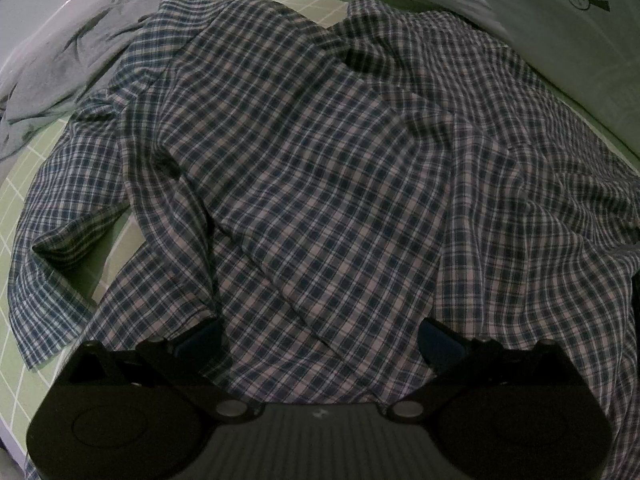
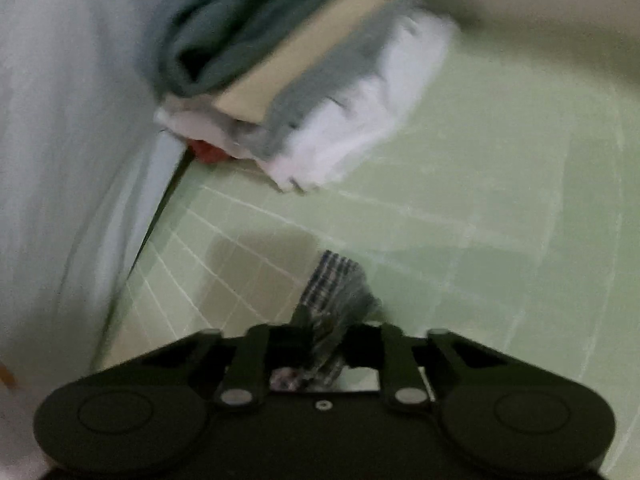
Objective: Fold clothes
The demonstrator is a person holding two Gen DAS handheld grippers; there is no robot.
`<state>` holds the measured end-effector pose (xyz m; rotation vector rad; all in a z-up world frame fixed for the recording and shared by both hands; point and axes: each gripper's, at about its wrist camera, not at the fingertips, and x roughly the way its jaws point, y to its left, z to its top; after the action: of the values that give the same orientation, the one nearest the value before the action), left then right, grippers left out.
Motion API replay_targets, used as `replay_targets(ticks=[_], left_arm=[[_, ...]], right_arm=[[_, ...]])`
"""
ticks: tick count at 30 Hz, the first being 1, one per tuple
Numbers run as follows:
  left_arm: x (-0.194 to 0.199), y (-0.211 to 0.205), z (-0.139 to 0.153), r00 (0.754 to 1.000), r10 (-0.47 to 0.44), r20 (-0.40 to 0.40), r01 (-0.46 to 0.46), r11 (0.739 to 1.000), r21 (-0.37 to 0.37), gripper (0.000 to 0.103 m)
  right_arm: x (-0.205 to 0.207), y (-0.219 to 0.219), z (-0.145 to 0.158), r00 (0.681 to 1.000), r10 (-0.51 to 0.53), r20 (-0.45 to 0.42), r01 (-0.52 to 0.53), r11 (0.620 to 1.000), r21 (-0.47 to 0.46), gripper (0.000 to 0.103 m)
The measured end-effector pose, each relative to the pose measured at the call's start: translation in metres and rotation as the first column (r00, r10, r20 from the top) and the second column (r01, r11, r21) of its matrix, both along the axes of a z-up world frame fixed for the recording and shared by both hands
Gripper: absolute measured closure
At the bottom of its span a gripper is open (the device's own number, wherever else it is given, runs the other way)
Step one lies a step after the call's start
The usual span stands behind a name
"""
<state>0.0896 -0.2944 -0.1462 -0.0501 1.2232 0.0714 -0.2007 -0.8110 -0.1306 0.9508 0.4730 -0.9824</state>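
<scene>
Plaid shirt [image 1: 320, 168] spread rumpled over green grid mat [image 1: 24, 216]; bare mat beyond right gripper [image 2: 324, 332]. Left gripper [image 1: 320, 340] jaws wide over shirt hem, gripping nothing. Right jaws pinched narrow on plaid fabric. Stacked clothes [image 2: 288, 80] at far mat edge.

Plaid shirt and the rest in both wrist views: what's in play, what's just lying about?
In play:
- plaid shirt
- right tongs, shut on a shirt corner
- left tongs, open over the shirt

Lying about:
- folded stack
- grey garment
- green grid mat
</scene>
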Motion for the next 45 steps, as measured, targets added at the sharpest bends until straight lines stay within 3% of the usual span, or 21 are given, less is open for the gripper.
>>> replay_targets(ticks=[6, 7, 9, 11, 16, 21, 27, 30, 33, 36, 38, 39, 42, 45], left_arm=[[0.002, 0.0, 0.004, 0.999, -0.051, -0.009, 0.051, 0.998, -0.036, 0.0], [0.001, 0.0, 0.005, 0.998, -0.06, -0.006, 0.059, 0.997, -0.047, 0.0], [-0.003, 0.004, 0.011, 0.998, -0.055, 0.017, 0.056, 0.997, -0.052, 0.0], [-0.009, 0.009, 0.017, 0.998, -0.049, 0.046, 0.051, 0.997, -0.054, 0.0], [-0.029, 0.033, 0.034, 0.991, -0.055, 0.124, 0.056, 0.998, -0.007, 0.0], [-0.043, 0.074, 0.045, 0.985, -0.073, 0.159, 0.064, 0.996, 0.061, 0.0], [-0.052, 0.117, 0.042, 0.988, -0.081, 0.128, 0.069, 0.993, 0.094, 0.0], [-0.058, 0.136, 0.038, 0.99, -0.082, 0.113, 0.073, 0.993, 0.089, 0.0], [-0.064, 0.145, 0.036, 0.985, -0.127, 0.113, 0.114, 0.987, 0.116, 0.0], [-0.069, 0.152, 0.035, 0.98, -0.164, 0.114, 0.148, 0.979, 0.138, 0.0], [-0.071, 0.156, 0.032, 0.979, -0.17, 0.111, 0.154, 0.978, 0.14, 0.0], [-0.071, 0.157, 0.03, 0.979, -0.17, 0.109, 0.155, 0.978, 0.138, 0.0], [-0.072, 0.161, 0.03, 0.979, -0.167, 0.113, 0.152, 0.98, 0.129, 0.0], [-0.073, 0.162, 0.032, 0.977, -0.169, 0.132, 0.151, 0.979, 0.133, 0.0]], right_arm=[[-0.004, -0.029, -0.005, 0.985, -0.067, -0.158, 0.044, 0.988, -0.145, 0.089], [-0.003, -0.033, -0.006, 0.979, -0.067, -0.192, 0.036, 0.986, -0.162, 0.084], [-0.002, -0.034, -0.005, 0.968, -0.079, -0.238, 0.039, 0.985, -0.166, 0.062], [-0.003, -0.028, -0.001, 0.96, -0.087, -0.268, 0.043, 0.985, -0.168, 0.032], [0.002, 0.031, 0.012, 0.97, 0.006, -0.242, -0.054, 0.98, -0.192, 0.002], [0.031, 0.105, 0.015, 0.956, 0.231, -0.181, -0.256, 0.957, -0.135, 0.0], [0.066, 0.198, 0.02, 0.886, 0.459, -0.066, -0.461, 0.887, -0.026, 0.0], [0.076, 0.232, 0.018, 0.841, 0.532, -0.102, -0.534, 0.845, 0.004, 0.0], [0.085, 0.262, 0.016, 0.795, 0.587, -0.152, -0.589, 0.807, 0.035, 0.007], [0.084, 0.274, 0.012, 0.784, 0.598, -0.168, -0.595, 0.8, 0.072, 0.037], [0.078, 0.279, 0.011, 0.775, 0.604, -0.187, -0.6, 0.795, 0.085, 0.093], [0.075, 0.281, 0.013, 0.773, 0.604, -0.196, -0.601, 0.795, 0.079, 0.101], [0.057, 0.28, 0.03, 0.785, 0.581, -0.213, -0.595, 0.804, 0.002, 0.101], [0.035, 0.267, 0.046, 0.823, 0.504, -0.261, -0.536, 0.842, -0.062, 0.101]])
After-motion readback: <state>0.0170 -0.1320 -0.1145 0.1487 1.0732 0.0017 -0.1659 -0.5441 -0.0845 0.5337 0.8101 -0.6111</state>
